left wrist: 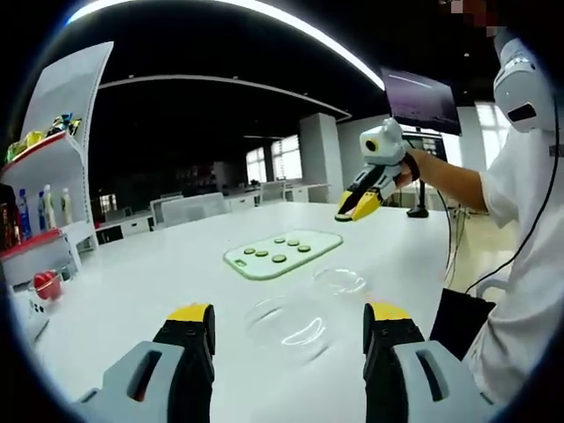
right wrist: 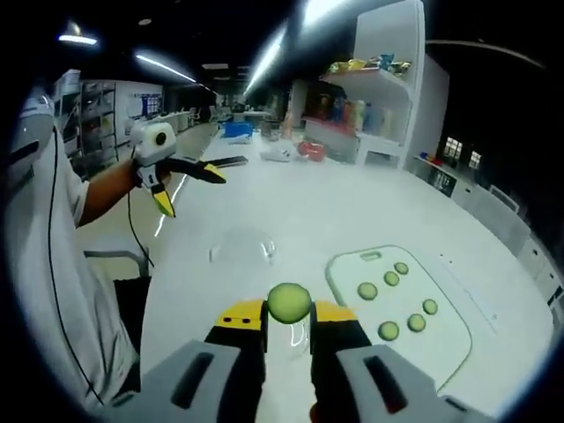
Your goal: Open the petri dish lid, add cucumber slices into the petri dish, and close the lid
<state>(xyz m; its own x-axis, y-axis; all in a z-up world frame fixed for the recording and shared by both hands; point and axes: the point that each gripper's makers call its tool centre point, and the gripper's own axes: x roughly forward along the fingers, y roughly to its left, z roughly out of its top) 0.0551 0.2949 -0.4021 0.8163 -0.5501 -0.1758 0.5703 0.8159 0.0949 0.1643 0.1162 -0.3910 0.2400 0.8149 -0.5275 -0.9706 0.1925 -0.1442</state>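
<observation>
The lid (left wrist: 340, 280) is off, mid-frame beside the open petri dish (left wrist: 289, 324). The right gripper (right wrist: 289, 310) pinches a cucumber slice (right wrist: 289, 302), low centre. The left gripper (left wrist: 289, 322) gapes wide, holding nothing. Dropping and closing remain.

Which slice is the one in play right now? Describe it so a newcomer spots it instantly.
On the white table, find the pale green cutting board with its cucumber slices lying flat. The one in play is off it: the cucumber slice pinched upright at the right gripper tips.
</observation>
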